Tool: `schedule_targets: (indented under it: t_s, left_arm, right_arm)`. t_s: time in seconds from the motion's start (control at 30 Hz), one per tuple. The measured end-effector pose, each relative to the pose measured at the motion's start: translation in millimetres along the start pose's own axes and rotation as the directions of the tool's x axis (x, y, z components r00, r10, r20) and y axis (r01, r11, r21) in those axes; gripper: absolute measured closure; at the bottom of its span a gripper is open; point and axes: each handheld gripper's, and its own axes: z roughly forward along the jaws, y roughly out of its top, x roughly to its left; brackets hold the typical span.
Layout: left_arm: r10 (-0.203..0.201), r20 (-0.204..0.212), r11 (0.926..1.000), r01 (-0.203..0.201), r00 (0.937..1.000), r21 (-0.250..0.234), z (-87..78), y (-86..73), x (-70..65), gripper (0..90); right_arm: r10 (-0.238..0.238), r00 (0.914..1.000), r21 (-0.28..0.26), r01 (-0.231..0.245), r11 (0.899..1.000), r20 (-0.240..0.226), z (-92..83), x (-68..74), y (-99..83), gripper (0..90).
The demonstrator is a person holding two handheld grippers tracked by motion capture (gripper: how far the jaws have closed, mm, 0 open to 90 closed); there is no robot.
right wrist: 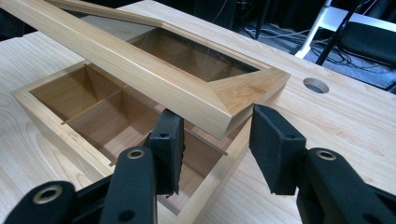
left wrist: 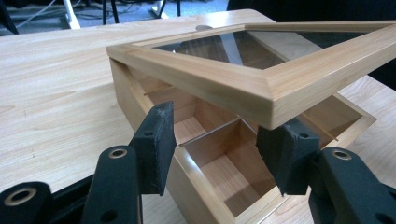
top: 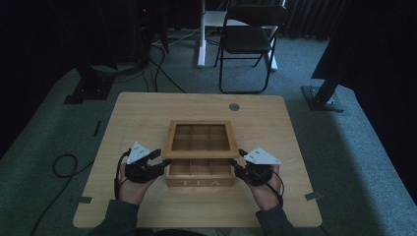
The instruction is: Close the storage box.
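On the table (top: 147, 113), near its front edge, we judge the tea box (top: 200, 183) stiff, its glass lid (top: 199, 139) fragile; both tools, left tool (top: 147, 164) and right tool (top: 246, 168), gape wide at the lid's front corners.

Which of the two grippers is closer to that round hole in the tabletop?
Right. The hole lies beyond the tea box, slightly right of centre. The right gripper sits at the box's right side, the left gripper at its left side, farther off.

Overhead cam; tool cams near box (top: 199, 157)
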Motion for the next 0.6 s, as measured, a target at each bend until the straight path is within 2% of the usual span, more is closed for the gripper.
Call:
schedule_targets:
  t_s: [0.17,0.6]
  left_arm:
    - [0.008,0.012,0.9999,-0.008,0.9999,0.006,-0.1,-0.9,-2.8,47.4]
    - [0.027,0.012,0.9995,-0.027,0.9996,0.018,2.0,-8.6,-8.8,48.5]
  right_arm:
    - [0.0,1.0,0.002,0.0,1.0,0.0,0.5,1.2,-2.6,54.7]
    - [0.012,0.9998,0.023,-0.012,1.0,-0.013,2.2,3.4,-10.6,53.2]
